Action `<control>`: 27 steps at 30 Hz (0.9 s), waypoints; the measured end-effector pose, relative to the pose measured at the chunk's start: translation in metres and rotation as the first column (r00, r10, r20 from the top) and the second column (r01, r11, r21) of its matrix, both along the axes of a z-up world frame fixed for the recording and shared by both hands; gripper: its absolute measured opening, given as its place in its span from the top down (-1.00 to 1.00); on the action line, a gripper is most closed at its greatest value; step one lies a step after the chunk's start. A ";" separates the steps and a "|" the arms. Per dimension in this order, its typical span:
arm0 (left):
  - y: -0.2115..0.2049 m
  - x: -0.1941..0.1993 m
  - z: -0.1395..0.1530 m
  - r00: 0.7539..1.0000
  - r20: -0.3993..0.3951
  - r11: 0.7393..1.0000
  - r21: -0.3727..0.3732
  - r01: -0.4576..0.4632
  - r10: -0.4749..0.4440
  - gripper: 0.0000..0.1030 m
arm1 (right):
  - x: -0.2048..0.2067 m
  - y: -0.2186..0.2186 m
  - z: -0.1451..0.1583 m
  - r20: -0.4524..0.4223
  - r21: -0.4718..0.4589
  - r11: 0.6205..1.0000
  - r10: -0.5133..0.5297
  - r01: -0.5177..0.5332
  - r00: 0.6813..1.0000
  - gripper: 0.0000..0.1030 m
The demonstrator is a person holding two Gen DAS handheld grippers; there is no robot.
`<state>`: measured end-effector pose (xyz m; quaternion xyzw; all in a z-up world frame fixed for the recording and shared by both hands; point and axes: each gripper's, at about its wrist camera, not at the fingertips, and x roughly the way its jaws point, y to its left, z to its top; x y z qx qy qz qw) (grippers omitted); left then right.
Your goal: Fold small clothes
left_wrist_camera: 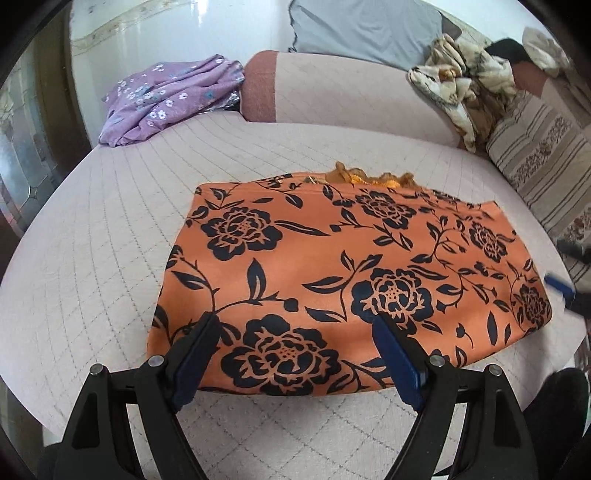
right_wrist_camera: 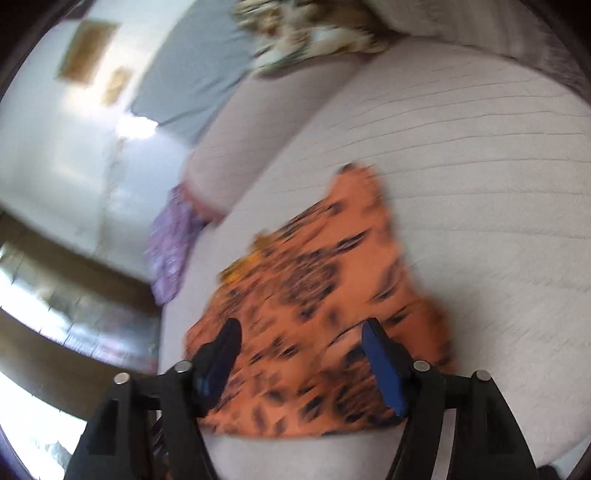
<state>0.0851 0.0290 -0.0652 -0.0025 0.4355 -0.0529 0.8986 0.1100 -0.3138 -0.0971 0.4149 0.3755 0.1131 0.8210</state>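
Note:
An orange garment with black flowers (left_wrist_camera: 332, 273) lies folded into a rough rectangle on the pale quilted sofa seat (left_wrist_camera: 92, 258). A frilly orange edge (left_wrist_camera: 369, 177) sticks out at its far side. My left gripper (left_wrist_camera: 295, 325) is open, its blue pads over the garment's near edge, holding nothing. In the right wrist view, which is blurred by motion, the same garment (right_wrist_camera: 325, 314) lies below my right gripper (right_wrist_camera: 299, 332), which is open and empty. A blue fingertip (left_wrist_camera: 559, 286) of the right gripper shows at the garment's right end in the left wrist view.
A purple flowered cloth (left_wrist_camera: 166, 99) lies at the seat's far left corner. A crumpled cream and brown cloth (left_wrist_camera: 461, 96) hangs on the backrest (left_wrist_camera: 351, 92) at the right. A striped cushion (left_wrist_camera: 535, 162) stands at the right. A grey pillow (left_wrist_camera: 369, 29) is behind.

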 end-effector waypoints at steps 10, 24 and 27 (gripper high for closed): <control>0.002 0.007 -0.014 0.999 -0.043 0.999 -0.034 -0.023 0.022 -0.65 | -0.024 0.014 -0.001 -0.097 -0.129 0.991 -0.035 0.022 0.995 -0.43; -0.005 0.005 -0.012 0.999 -0.034 0.999 -0.046 -0.003 0.002 -0.65 | -0.011 0.038 0.006 -0.111 -0.160 0.987 0.001 -0.019 0.994 -0.45; -0.006 0.005 -0.013 1.000 -0.028 1.000 -0.027 0.005 -0.006 -0.65 | -0.001 0.035 -0.027 -0.229 -0.172 0.984 -0.004 -0.037 0.973 -0.44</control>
